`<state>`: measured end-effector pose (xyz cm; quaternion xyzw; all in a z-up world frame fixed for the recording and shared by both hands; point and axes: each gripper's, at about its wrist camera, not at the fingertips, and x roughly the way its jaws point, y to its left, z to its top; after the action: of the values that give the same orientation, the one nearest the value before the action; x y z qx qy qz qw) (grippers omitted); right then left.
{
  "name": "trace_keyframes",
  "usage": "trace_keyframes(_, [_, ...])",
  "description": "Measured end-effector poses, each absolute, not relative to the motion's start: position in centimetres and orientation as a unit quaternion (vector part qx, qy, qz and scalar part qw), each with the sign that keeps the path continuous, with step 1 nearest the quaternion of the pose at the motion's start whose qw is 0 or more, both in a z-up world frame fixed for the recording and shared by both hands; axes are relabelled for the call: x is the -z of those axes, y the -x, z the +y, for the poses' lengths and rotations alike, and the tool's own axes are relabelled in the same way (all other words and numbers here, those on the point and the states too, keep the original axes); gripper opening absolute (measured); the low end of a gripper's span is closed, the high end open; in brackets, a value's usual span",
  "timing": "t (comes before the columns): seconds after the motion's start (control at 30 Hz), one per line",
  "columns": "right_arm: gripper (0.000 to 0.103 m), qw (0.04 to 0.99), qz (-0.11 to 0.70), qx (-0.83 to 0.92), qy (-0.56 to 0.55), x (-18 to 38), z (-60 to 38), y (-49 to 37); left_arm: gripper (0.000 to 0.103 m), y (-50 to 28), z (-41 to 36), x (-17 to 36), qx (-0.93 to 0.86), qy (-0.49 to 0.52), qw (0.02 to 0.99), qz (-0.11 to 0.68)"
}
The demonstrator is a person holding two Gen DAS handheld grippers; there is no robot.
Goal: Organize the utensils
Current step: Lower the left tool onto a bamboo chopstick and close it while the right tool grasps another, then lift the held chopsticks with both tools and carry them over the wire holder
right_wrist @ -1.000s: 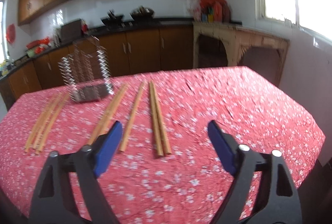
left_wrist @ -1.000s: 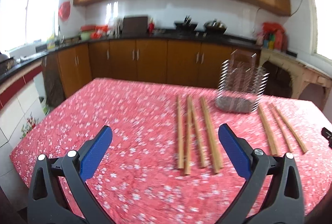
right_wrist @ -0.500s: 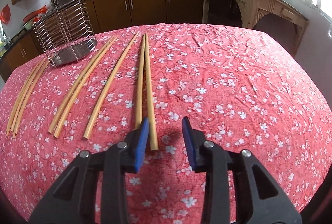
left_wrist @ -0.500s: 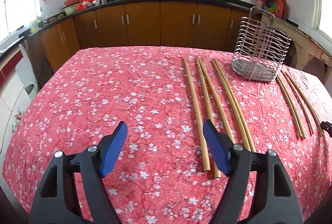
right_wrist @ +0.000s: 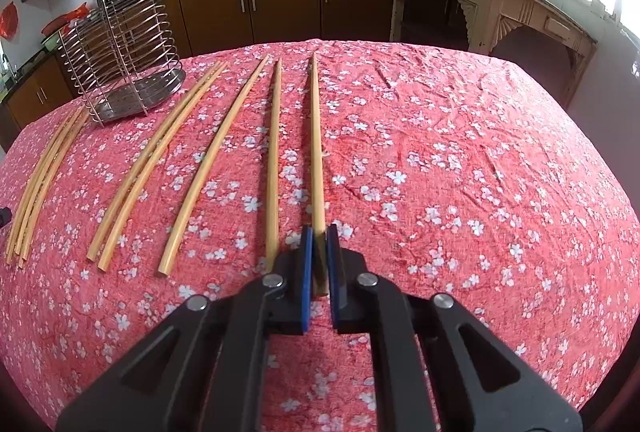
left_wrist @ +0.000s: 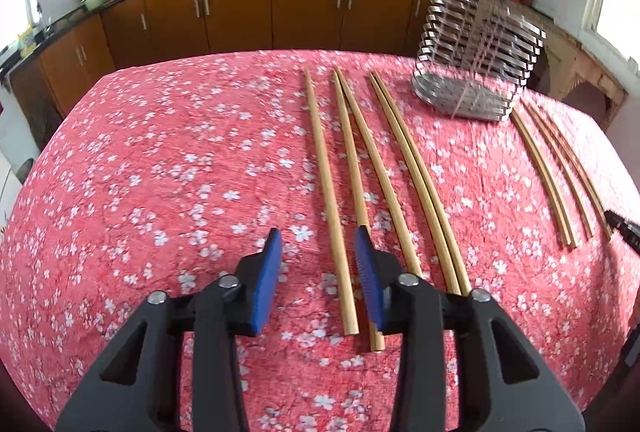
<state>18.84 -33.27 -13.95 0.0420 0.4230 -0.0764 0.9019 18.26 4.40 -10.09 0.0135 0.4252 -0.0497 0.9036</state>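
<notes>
Fingers have just closed in: our right gripper point(right_wrist: 318, 232) now clamps one chopstick point(right_wrist: 316, 136). Our left gripper point(left_wrist: 318, 248) is half-shut around another chopstick point(left_wrist: 326, 176), not yet gripping, so lifting toward the rack point(left_wrist: 476, 56) looks next.

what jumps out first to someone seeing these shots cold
Long bamboo chopsticks lie in rows along a red flowered tablecloth, with a wire holder standing at the far end. The right gripper is shut on the near end of the rightmost chopstick. The left gripper has been closing and straddles another chopstick without pressing on it.
</notes>
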Motion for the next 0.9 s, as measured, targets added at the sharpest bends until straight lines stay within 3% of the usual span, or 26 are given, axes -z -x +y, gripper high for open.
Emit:
trace_keyframes(0.27, [0.008, 0.901, 0.42, 0.093, -0.061, 13.5, -35.1, -17.6, 0.009, -19.5, 4.1, 11.4, 0.021, -0.03, 0.897, 0.441])
trace_keyframes(0.9, [0.008, 0.91, 0.399, 0.099, -0.062, 12.4, -34.9, -15.8, 0.008, -18.0, 6.0, 10.8, 0.016, -0.007, 0.906, 0.424])
